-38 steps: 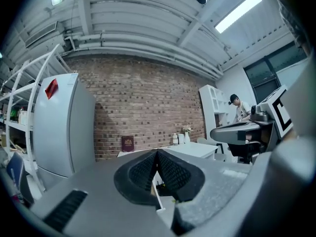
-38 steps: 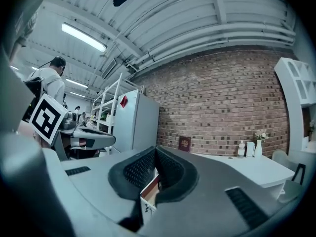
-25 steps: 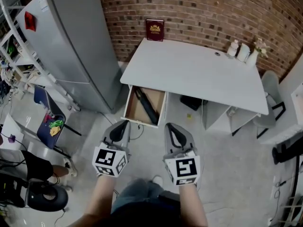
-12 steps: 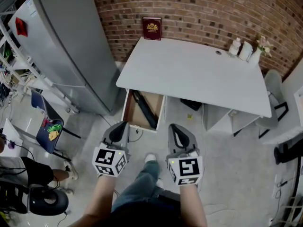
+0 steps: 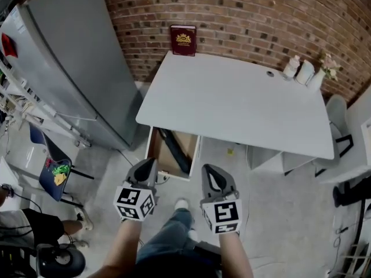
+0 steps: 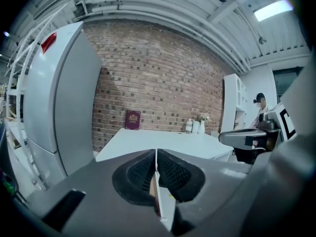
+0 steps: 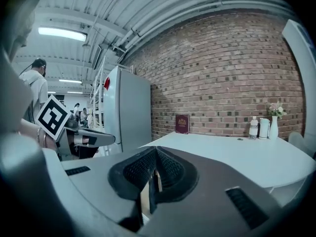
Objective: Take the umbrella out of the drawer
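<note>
Under the left end of the white table (image 5: 243, 100), a wooden drawer (image 5: 156, 155) stands pulled out. A black folded umbrella (image 5: 175, 149) lies slantwise inside it. In the head view my left gripper (image 5: 147, 163) hovers just in front of the drawer's front edge, jaws shut with nothing between them. Beside it to the right, my right gripper (image 5: 208, 170) is also shut and empty, over the floor. The left gripper view has the left gripper's (image 6: 156, 154) pads pressed together. In the right gripper view the right gripper (image 7: 155, 152) looks the same.
A tall grey fridge (image 5: 64, 68) stands left of the table. A red book (image 5: 183, 39) leans on the brick wall, and bottles with a vase (image 5: 305, 71) sit at the table's far right corner. A blue chair (image 5: 53, 168) is at the left, a white chair (image 5: 339, 123) at the right.
Both grippers and the person have moved forward toward the table; the open drawer now lies directly ahead of the left gripper. Both jaws stayed shut.
</note>
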A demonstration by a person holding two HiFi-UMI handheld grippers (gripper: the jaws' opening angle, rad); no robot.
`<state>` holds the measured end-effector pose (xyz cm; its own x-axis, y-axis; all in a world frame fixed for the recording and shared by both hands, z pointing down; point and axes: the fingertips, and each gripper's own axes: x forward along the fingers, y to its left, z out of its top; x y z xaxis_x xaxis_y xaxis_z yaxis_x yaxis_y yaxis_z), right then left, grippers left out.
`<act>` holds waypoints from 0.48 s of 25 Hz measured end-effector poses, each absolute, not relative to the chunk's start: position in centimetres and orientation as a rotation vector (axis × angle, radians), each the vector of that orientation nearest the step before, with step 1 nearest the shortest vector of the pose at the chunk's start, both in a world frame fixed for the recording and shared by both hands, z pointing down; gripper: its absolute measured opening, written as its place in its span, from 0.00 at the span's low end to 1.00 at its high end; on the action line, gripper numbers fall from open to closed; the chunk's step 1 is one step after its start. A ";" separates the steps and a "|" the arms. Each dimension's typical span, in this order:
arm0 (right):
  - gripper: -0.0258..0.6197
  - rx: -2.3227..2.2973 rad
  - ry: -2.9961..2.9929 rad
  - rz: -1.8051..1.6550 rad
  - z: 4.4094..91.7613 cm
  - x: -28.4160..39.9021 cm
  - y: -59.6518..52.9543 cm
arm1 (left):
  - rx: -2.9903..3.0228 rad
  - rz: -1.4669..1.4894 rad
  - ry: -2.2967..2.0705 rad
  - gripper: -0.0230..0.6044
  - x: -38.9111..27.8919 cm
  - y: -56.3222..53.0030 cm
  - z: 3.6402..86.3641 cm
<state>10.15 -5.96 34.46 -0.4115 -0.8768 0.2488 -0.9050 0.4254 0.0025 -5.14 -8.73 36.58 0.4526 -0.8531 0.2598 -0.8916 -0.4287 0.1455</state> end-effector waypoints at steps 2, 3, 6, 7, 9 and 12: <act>0.03 1.557 -2.451 0.201 35.1 10.1 -7.7 | 2.426 0.229 -1.475 0.07 -5.0 -10.5 37.8; 0.03 1.560 -2.442 0.208 35.4 10.2 -8.6 | 2.416 0.235 -1.459 0.11 -5.0 -11.3 38.4; 0.03 1.565 -2.407 0.230 36.3 10.4 -11.3 | 2.379 0.252 -1.419 0.18 -5.3 -13.8 40.1; 0.03 1.557 -2.396 0.232 36.6 10.3 -12.1 | 2.366 0.261 -1.410 0.18 -5.6 -14.6 40.7; 0.03 1.536 -2.379 0.234 37.3 9.9 -13.8 | 2.340 0.285 -1.390 0.20 -6.1 -16.2 42.0; 0.03 1.514 -2.362 0.248 38.2 9.6 -16.2 | 2.306 0.312 -1.343 0.23 -6.5 -18.3 43.9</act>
